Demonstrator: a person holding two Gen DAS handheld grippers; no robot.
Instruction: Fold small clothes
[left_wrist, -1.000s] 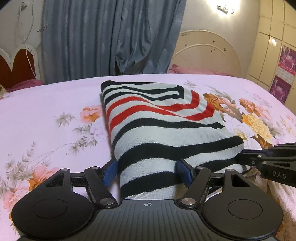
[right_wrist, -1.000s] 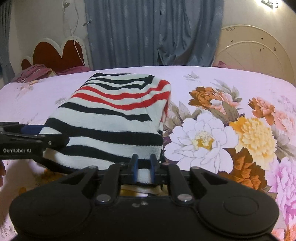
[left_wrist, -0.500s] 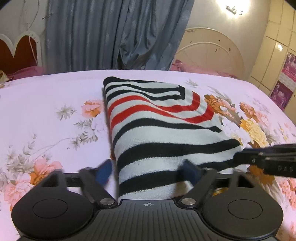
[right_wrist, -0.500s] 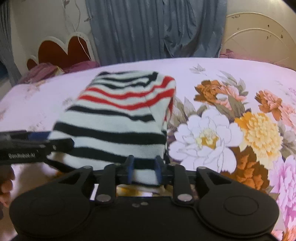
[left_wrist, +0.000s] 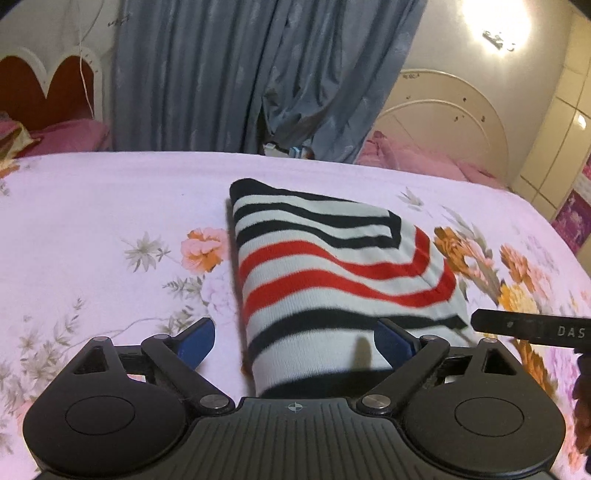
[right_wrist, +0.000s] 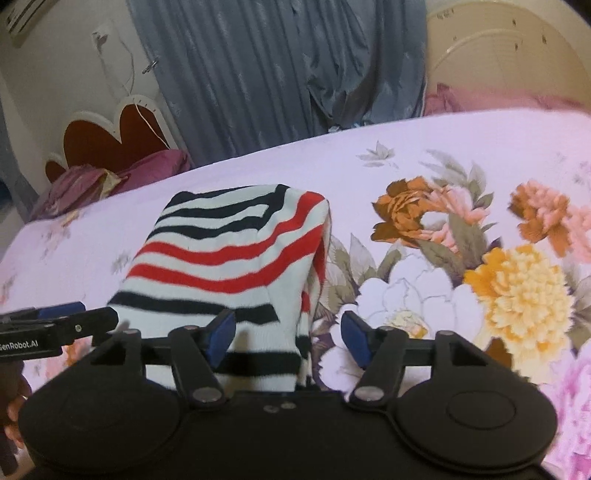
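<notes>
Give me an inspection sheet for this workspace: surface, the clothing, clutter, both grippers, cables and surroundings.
Surface: floral bedsheet, pink ground.
Job's thing: striped garment lies folded on it.
Clutter: nothing seen on the sheet.
Grippers: left gripper open, fingers either side of the garment's near edge; right gripper open over its near right corner.
Cables: white cord on the wall.
Surroundings: blue curtain, heart-shaped headboard.

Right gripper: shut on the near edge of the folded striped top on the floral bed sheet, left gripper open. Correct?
Not quite. The right gripper is open too: in the right wrist view its blue pads stand wide apart, on either side of the striped top's near right corner, pinching nothing. The rest holds: the top lies folded on the floral sheet, and the left gripper is open.
</notes>
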